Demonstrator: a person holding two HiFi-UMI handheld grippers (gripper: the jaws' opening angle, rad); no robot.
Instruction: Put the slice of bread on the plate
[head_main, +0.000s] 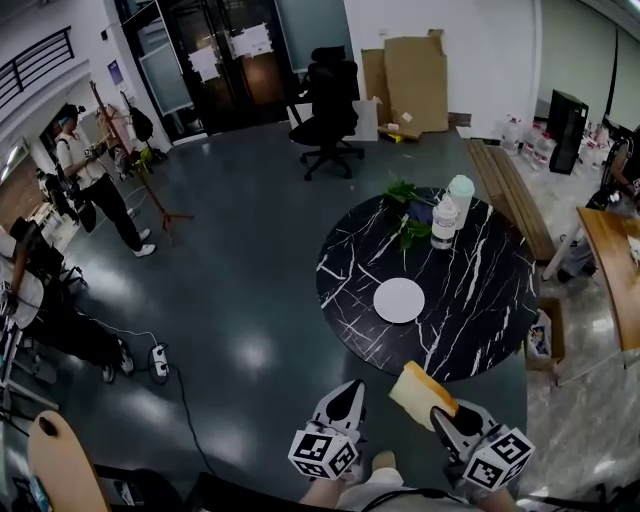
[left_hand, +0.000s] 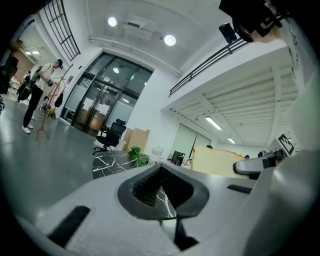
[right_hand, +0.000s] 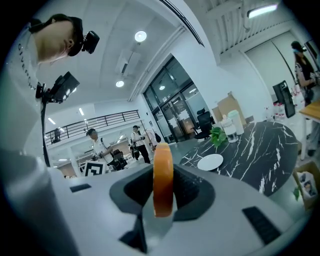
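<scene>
Clamps the thick orange-crusted slice of bread (right_hand: 163, 175) upright in the right gripper (right_hand: 163, 202), holds the left gripper (head_main: 346, 396) closed and empty, has yet to reach the bare round white plate (head_main: 399, 300).

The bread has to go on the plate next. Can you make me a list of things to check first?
1. Bread pinched in the right claw: ok.
2. Plate has nothing on it: ok.
3. Bottles and plant stand apart from the plate: ok.
4. Bread is over the plate: not ok; it is by the table's near edge.
5. Left claw is empty and off to the side: ok.
6. Grip is firm enough not to drop the bread: cannot tell.
</scene>
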